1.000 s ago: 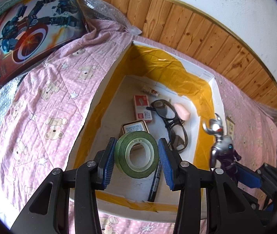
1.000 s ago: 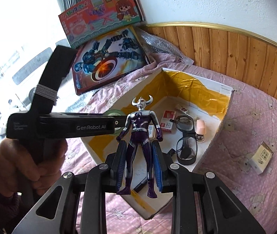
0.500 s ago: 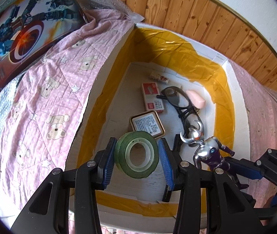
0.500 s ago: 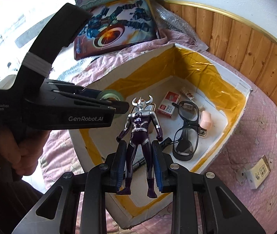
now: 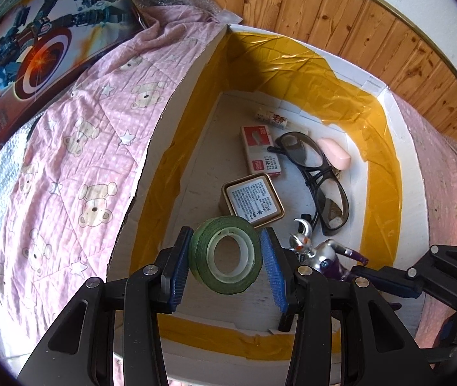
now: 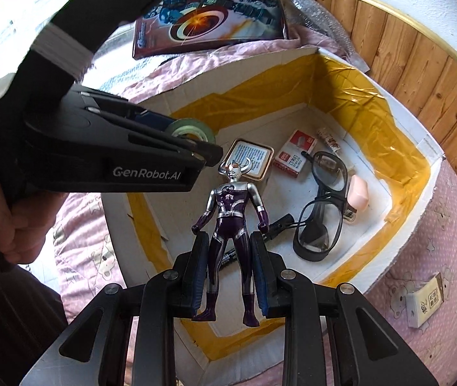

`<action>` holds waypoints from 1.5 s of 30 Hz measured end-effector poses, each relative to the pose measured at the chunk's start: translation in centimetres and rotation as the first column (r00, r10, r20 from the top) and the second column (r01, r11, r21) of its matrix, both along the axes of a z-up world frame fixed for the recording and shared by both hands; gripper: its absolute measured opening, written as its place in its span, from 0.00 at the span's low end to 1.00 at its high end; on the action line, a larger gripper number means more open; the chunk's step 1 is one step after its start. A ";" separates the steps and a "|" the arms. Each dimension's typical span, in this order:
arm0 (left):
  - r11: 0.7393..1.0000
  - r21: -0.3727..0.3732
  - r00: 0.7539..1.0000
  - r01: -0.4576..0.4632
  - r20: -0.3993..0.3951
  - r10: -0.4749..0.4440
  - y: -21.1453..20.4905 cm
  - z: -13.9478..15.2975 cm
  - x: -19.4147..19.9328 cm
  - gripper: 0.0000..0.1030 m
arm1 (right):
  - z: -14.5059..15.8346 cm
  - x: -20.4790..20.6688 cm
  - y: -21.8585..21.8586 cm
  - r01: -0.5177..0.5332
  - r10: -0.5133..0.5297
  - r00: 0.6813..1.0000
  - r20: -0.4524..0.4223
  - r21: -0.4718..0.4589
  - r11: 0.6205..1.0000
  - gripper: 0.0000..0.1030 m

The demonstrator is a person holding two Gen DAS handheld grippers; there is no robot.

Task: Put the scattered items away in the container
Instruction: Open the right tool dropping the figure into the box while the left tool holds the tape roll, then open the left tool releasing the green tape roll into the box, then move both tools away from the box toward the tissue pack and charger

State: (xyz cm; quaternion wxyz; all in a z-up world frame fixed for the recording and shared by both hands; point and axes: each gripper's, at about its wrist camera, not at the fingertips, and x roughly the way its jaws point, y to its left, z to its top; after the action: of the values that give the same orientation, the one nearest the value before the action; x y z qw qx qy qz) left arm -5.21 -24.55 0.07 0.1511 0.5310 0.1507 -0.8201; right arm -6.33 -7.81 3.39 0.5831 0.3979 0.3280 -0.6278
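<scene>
Both grippers are now lowering into the box (image 5: 408, 173), left gripper (image 5: 227, 257) pinching the tape roll (image 5: 225, 254), right gripper (image 6: 228, 257) pinching the figure (image 6: 231, 222), release coming soon.

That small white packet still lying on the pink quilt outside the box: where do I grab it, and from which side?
The small white packet lies flat beside the box. Come from straight above and pinch across its two long edges at mid-length; the narrow width suits the jaws, and nothing crowds it.

Bedroom (teddy-bear quilt (image 5: 93, 148), toy boxes (image 5: 45, 48))
</scene>
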 end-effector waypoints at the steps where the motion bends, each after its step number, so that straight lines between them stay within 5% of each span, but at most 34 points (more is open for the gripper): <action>1: 1.000 0.000 1.000 -0.002 0.001 0.002 0.0 0.0 0.0 0.44 | -0.1 0.0 0.0 -0.004 0.004 1.000 -0.001 0.004 1.000 0.27; 32: 1.000 0.006 0.999 -0.028 0.035 0.028 -0.1 0.2 -0.2 0.53 | 0.8 -0.7 1.5 0.058 -0.053 0.995 0.081 -0.051 0.997 0.28; 45: 0.999 0.007 0.999 -0.041 -0.012 0.041 1.0 1.8 -0.5 0.53 | 3.7 -2.8 4.9 0.175 -0.141 0.968 0.210 -0.156 0.972 0.28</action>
State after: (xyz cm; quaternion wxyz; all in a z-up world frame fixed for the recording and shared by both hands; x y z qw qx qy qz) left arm -5.67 -23.53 1.90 0.1652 0.5235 0.1649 -0.8194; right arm -9.14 -2.89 7.05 0.5931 0.4310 0.1799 -0.6558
